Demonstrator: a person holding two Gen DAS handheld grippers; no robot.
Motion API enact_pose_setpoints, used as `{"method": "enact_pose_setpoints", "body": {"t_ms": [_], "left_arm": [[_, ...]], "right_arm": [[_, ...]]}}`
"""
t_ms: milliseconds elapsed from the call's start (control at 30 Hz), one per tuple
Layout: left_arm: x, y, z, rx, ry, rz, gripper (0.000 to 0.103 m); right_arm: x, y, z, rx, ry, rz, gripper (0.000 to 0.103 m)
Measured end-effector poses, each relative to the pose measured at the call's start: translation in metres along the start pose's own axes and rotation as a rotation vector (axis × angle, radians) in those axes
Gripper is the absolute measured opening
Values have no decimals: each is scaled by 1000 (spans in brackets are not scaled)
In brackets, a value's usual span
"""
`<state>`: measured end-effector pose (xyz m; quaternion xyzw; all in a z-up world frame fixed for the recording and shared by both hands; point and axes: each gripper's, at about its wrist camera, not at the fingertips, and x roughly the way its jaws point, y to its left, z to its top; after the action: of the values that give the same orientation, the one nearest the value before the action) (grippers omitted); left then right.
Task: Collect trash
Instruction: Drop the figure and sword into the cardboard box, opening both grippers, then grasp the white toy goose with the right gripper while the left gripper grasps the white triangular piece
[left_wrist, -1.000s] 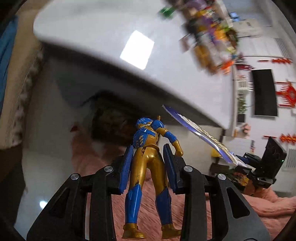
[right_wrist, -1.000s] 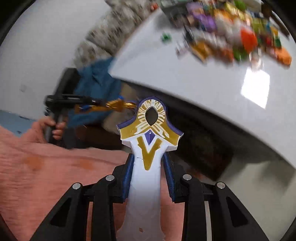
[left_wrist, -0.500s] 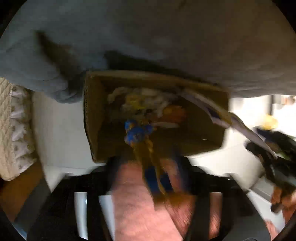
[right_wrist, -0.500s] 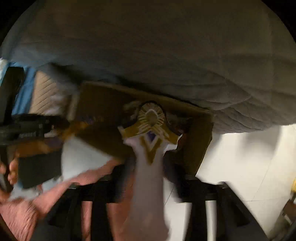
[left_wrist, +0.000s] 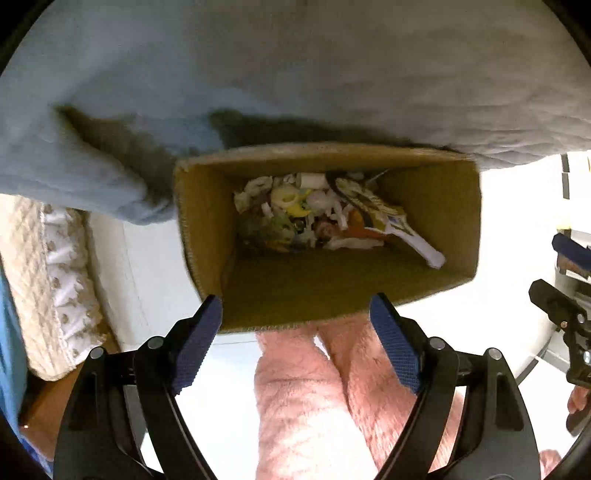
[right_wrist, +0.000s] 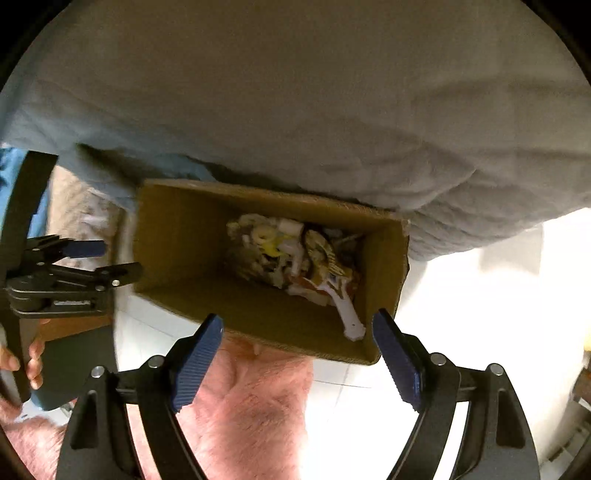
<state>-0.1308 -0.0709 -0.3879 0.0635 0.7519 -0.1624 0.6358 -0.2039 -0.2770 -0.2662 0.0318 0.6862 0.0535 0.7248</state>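
Observation:
An open brown cardboard box (left_wrist: 280, 295) stands on the white floor, with a heap of mixed trash (left_wrist: 295, 216) at its bottom. The white and gold toy sword (left_wrist: 402, 232) lies in it, leaning on the right wall. The box (right_wrist: 184, 240) and the sword (right_wrist: 345, 310) also show in the right wrist view. My left gripper (left_wrist: 295, 345) is open and empty above the box's near edge. My right gripper (right_wrist: 297, 356) is open and empty above the box's near right corner. The blue and gold figure is not discernible in the heap.
A grey-blue cloth (left_wrist: 295, 66) hangs over the far side of the box. Pink fuzzy trouser legs (left_wrist: 314, 406) are below the grippers. A cream quilted cover (left_wrist: 44, 280) is at the left. The left gripper (right_wrist: 74, 280) shows at the right wrist view's left edge.
Both grippers swung down from the table to over the box and opened. The figure left the left gripper and the sword left the right one; the sword now lies in the box.

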Motion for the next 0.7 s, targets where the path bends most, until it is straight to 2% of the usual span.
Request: {"method": "enact_pose_setpoints", "body": {"t_ms": [67, 133, 200, 267, 367, 433, 500, 533, 633, 700], "left_arm": [[-34, -8, -6, 36, -18, -19, 80], [-74, -18, -15, 96, -45, -20, 80], [-125, -29, -27, 175, -113, -27, 80], [-182, -35, -38, 230, -230, -9, 84], [-239, -39, -39, 249, -380, 29, 86], [-266, -37, -31, 220, -464, 68, 89], [-291, -31, -18, 154, -547, 65, 89], [-296, -28, -13, 132, -561, 63, 89], [-310, -24, 5, 62, -578, 48, 89], [-317, -26, 11, 50, -590, 51, 89]], "right_arm": [[-35, 8, 2, -36, -45, 28, 82], [-89, 15, 5, -75, -117, 67, 82], [-146, 18, 12, -96, -210, 106, 82], [-192, 19, 23, -101, -321, 128, 88], [-249, 16, 61, -74, -531, 98, 93], [-262, 9, 90, -22, -617, 54, 93], [-264, 0, 123, 26, -678, 31, 92], [-262, -5, 138, 49, -692, 21, 89], [-238, -27, 195, 110, -653, -23, 73], [-223, -40, 222, 136, -625, -40, 72]]}}
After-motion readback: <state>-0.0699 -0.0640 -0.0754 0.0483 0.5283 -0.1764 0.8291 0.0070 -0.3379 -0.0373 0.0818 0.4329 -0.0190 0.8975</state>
